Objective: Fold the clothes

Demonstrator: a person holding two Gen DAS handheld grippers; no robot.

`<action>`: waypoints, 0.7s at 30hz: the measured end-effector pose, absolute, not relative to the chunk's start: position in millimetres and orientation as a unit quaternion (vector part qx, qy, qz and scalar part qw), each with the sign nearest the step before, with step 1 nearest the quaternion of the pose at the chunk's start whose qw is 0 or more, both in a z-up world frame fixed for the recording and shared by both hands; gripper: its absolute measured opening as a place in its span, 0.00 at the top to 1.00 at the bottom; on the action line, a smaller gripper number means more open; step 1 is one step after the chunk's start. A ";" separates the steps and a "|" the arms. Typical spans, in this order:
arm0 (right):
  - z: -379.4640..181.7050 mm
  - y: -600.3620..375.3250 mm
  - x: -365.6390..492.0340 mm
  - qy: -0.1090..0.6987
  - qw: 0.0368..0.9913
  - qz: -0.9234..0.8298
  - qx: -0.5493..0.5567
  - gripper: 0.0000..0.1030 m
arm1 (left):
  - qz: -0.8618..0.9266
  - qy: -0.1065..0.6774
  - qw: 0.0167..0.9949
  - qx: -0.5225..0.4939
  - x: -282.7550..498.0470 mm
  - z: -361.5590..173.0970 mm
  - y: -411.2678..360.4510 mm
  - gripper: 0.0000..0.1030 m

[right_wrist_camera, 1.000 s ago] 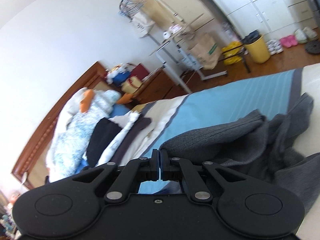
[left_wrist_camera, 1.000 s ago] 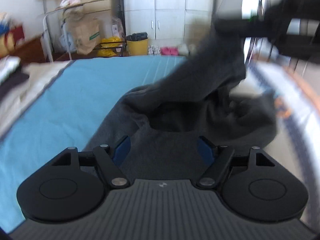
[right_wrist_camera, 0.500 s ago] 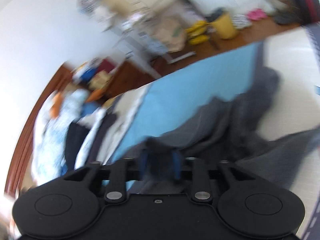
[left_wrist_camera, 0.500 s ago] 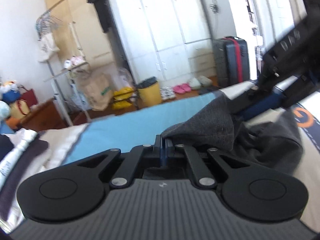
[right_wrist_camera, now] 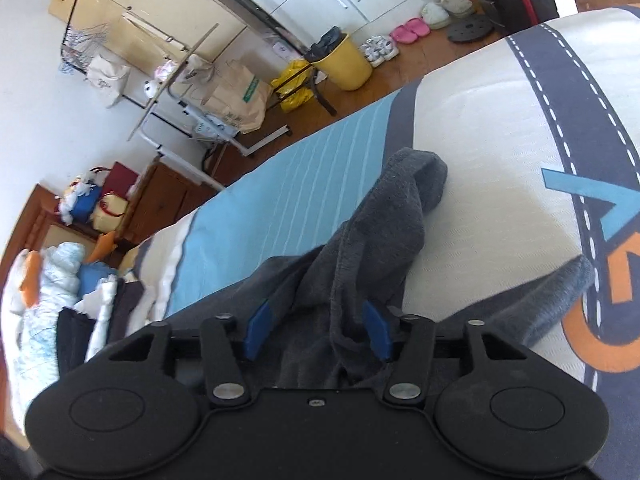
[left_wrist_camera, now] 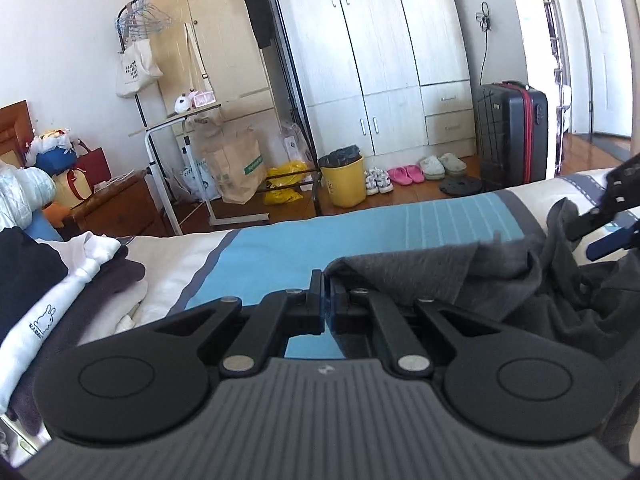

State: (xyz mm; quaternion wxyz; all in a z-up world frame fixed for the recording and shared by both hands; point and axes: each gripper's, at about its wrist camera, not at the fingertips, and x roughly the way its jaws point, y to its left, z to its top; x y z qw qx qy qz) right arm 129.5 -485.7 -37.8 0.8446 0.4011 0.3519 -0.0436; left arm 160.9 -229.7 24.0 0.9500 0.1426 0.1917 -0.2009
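A dark grey garment (left_wrist_camera: 420, 264) lies crumpled on the blue and white bed cover (left_wrist_camera: 280, 248). In the left wrist view, my left gripper (left_wrist_camera: 326, 300) is shut on a corner of the garment's edge and holds it slightly above the bed. At the right edge of that view my right gripper (left_wrist_camera: 600, 236) hovers over the cloth. In the right wrist view, the right gripper (right_wrist_camera: 316, 330) has its jaws opening. A slack fold of the grey garment (right_wrist_camera: 384, 216) hangs between the blue pads, which do not press on it.
A stack of folded clothes (left_wrist_camera: 48, 280) sits on the bed to the left. Beyond the far bed edge the floor holds a yellow bin (left_wrist_camera: 346, 184), shoes, a paper bag, a rolling side table and a black suitcase (left_wrist_camera: 508, 132) by the wardrobe. White cover (right_wrist_camera: 500, 152) lies bare to the right.
My left gripper went from open to shut on the garment's edge and rose with it. My right gripper went from shut to open, letting go of the cloth, and sank toward the bed.
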 end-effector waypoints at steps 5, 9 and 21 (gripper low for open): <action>-50.8 -485.2 138.0 0.381 0.841 -0.076 0.377 0.41 | -0.217 0.187 0.954 0.090 146.4 38.6 -210.7 0.98; -59.5 -485.6 140.1 0.373 0.848 -0.089 0.366 0.47 | -0.242 0.166 0.951 0.099 128.7 53.4 -200.5 0.98; 41.6 -478.5 100.5 0.151 0.955 -0.180 0.179 0.96 | -0.183 0.068 0.974 0.111 154.8 99.3 -190.0 0.98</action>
